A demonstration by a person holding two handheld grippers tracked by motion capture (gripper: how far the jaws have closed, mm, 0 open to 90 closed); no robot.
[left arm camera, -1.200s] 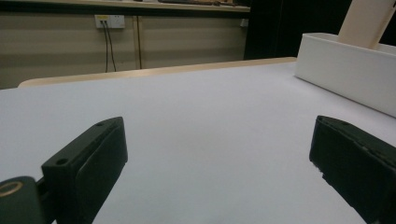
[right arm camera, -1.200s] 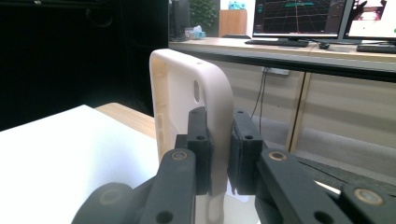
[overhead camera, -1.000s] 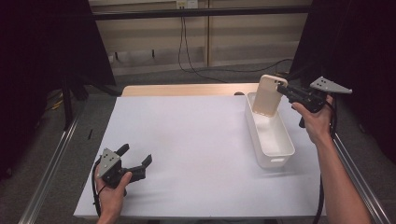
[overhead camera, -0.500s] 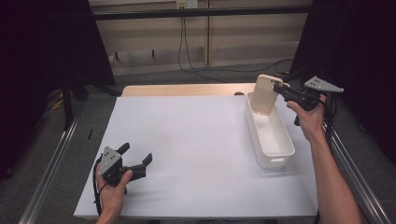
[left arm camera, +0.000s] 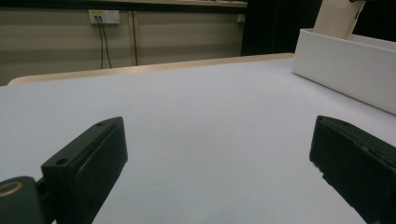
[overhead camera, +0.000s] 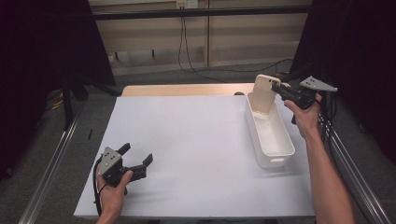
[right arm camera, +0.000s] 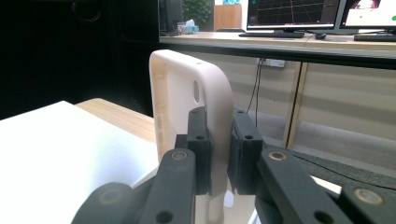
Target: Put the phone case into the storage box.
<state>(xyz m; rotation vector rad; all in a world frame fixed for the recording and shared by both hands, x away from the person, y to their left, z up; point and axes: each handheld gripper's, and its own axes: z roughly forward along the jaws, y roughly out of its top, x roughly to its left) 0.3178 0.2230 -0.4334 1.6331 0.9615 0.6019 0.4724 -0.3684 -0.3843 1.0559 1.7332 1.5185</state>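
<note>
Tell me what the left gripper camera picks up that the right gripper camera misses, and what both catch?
The left gripper view alone shows its own wide-open jaws over the bare white table, plus the white bin's side wall. The right gripper view alone shows the right gripper clamped on the cream phone case and monitors on a desk behind. Both catch the case, the white table, its wooden edge and the wall cables.

Right gripper (right arm camera: 218,154) fingers (right arm camera: 198,140) clamped on upright cream phone case (right arm camera: 187,88), white table (right arm camera: 51,144) below
</note>
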